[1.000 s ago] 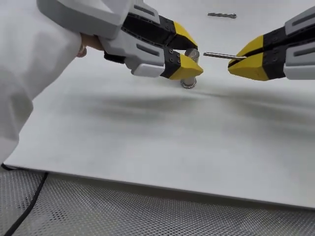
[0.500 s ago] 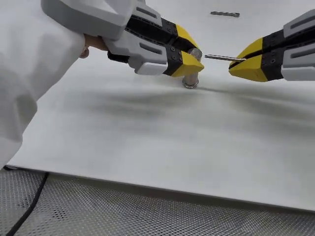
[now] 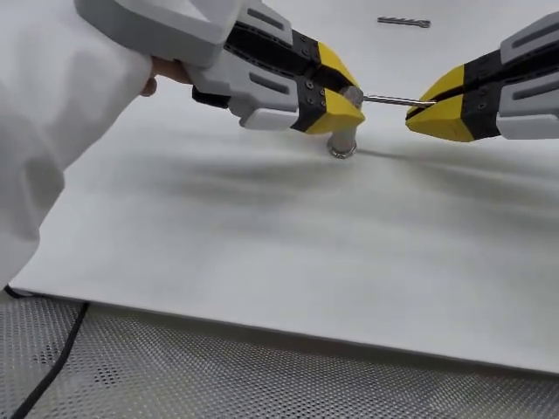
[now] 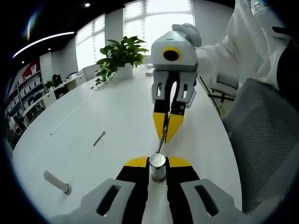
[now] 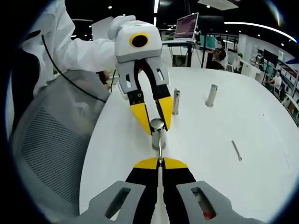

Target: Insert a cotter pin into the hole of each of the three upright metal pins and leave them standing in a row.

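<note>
Left claw [image 4: 158, 163] pinches one metal pin [image 4: 158, 171]; right claw [image 5: 160, 163] pinches one cotter pin [image 3: 389, 100].

The left gripper [image 3: 345, 92] and right gripper [image 3: 425, 109] each have yellow tips, black middles and pale grey bodies. The metal pin [image 3: 342, 144] and cotter pin [image 3: 389, 100] are shiny silver. The table [image 3: 262, 236] is plain white. The mesh [image 3: 218, 375] is grey with fine dots, crossed by 1 black cable [image 3: 48, 371]. The sleeve [image 3: 52, 113] is white.

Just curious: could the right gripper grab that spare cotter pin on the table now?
Probably not yet: the right gripper is shut on another cotter pin, though bare table surrounds the spare cotter pin.
</note>
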